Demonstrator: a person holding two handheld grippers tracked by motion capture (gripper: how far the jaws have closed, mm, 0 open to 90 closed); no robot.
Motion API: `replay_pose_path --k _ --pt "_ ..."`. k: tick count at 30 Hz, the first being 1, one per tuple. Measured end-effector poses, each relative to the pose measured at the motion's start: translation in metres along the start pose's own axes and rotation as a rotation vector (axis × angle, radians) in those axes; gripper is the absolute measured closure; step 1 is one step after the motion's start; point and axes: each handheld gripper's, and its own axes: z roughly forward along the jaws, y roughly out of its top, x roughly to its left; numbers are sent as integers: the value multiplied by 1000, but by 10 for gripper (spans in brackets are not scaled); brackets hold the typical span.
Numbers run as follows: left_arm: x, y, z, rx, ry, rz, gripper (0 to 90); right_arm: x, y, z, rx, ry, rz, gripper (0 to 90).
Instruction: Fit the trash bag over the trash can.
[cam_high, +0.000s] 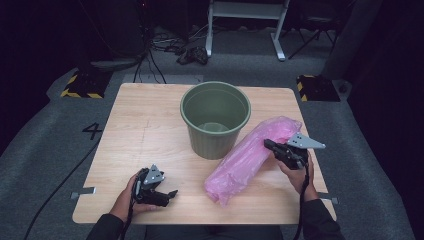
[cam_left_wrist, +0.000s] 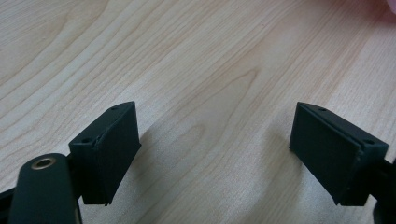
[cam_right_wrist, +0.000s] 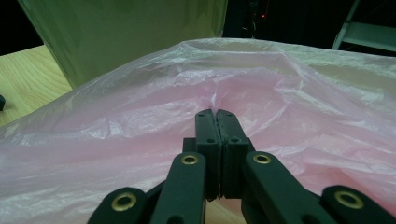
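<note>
- A wooden desk (cam_high: 150, 130) is carrying a green bin (cam_high: 215, 119) and a pink bag (cam_high: 250, 155).
- The bin is standing upright near the far middle of the desk, its mouth open upward.
- The bag is lying on the desk just right of the bin, stretching from the far right toward the near middle; its left side is touching or nearly touching the bin's wall, and which one I cannot tell.
- The right tongs (cam_high: 268, 145) are pointing left into the upper part of the bag, with the person's right hand (cam_high: 298, 172) gripping them from the near right.
- In the right gripper view, the right tongs (cam_right_wrist: 218, 114) are pressed together, pinching a fold of the bag (cam_right_wrist: 140, 140), and the plastic is puckering at their tip.
- The green wall of the bin (cam_right_wrist: 126, 32) is rising just behind the bag in that view.
- The left tongs (cam_high: 172, 192) are sitting low over the near left of the desk, held by the left hand (cam_high: 131, 197), well apart from the bag and bin.
- In the left gripper view, the left tongs (cam_left_wrist: 215, 149) are spread wide, with bare wood of the desk (cam_left_wrist: 201, 70) lying between the jaws.
</note>
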Motion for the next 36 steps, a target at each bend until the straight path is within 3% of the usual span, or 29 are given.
replay_pose_path --k 11,25,36 --pt "-1 0 -1 1 4 -2 156 2 13 -14 -49 6 -6 896" --pt "-1 0 -1 2 7 -6 154 15 47 -36 -122 26 -44 896" --pt "-1 0 0 3 27 -26 141 19 73 -42 -174 35 -60 897"
